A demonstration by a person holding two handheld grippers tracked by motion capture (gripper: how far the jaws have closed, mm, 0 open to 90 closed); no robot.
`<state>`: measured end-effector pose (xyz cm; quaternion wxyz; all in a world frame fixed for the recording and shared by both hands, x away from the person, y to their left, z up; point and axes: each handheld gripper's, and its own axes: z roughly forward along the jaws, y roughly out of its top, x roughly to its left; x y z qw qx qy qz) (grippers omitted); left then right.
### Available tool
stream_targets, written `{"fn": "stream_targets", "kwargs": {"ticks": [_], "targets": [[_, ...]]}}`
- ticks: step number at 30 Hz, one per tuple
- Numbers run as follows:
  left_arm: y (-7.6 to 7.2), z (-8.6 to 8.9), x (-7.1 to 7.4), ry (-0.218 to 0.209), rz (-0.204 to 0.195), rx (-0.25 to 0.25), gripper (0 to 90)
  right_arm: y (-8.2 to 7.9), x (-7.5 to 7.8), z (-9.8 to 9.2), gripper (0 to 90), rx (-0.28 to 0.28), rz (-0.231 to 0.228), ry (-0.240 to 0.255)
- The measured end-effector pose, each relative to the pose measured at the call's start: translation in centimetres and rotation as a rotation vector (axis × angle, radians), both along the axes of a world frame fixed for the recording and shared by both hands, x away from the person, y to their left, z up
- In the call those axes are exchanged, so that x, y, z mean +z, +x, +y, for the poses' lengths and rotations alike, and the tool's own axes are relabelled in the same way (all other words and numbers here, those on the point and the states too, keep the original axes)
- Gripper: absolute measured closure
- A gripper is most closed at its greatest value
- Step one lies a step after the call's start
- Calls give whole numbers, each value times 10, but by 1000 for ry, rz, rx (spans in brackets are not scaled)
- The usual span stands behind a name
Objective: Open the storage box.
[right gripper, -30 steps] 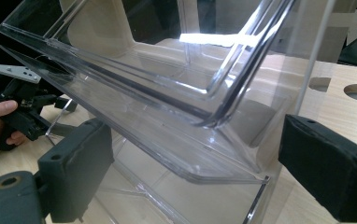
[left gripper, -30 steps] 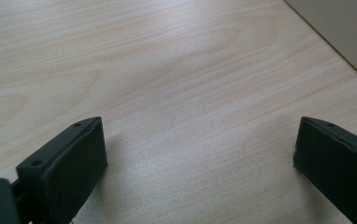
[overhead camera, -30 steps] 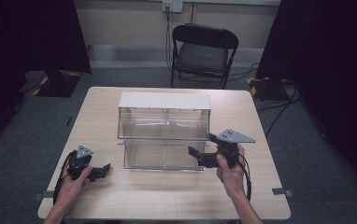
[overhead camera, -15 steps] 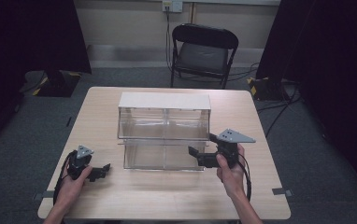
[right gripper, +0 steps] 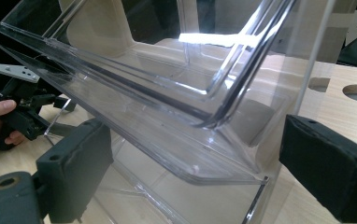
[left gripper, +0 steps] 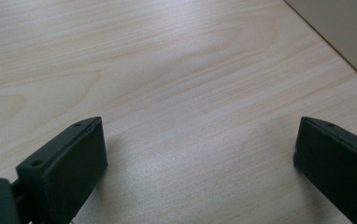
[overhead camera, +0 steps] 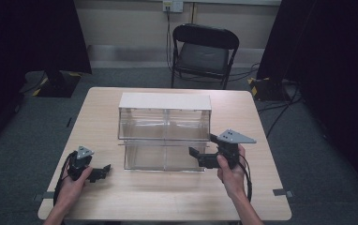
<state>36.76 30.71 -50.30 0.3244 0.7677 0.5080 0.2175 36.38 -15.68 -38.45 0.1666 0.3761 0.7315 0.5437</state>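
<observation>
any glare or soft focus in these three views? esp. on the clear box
High view: even light, mild softness, dark surround, clear bin faint against the table. Right gripper view: bright reflection on the bin's inner panel, edges sharp, the right gripper has slightly soft jaws. Left gripper view: wood grain crisp, soft shadows beside the open jaws of the left gripper, no glare.

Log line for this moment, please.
left gripper: open, low over wooden table | right gripper: open, at clear plastic two-tier bin front-right corner | nothing held
</observation>
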Motion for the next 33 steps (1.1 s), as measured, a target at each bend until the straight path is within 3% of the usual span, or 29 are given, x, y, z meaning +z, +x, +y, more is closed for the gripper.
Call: {"fn": "stream_targets", "kwargs": {"ticks": [33], "targets": [[0, 0, 0, -9, 5, -10, 18, 0, -1, 0, 69, -4, 3, 0]]}}
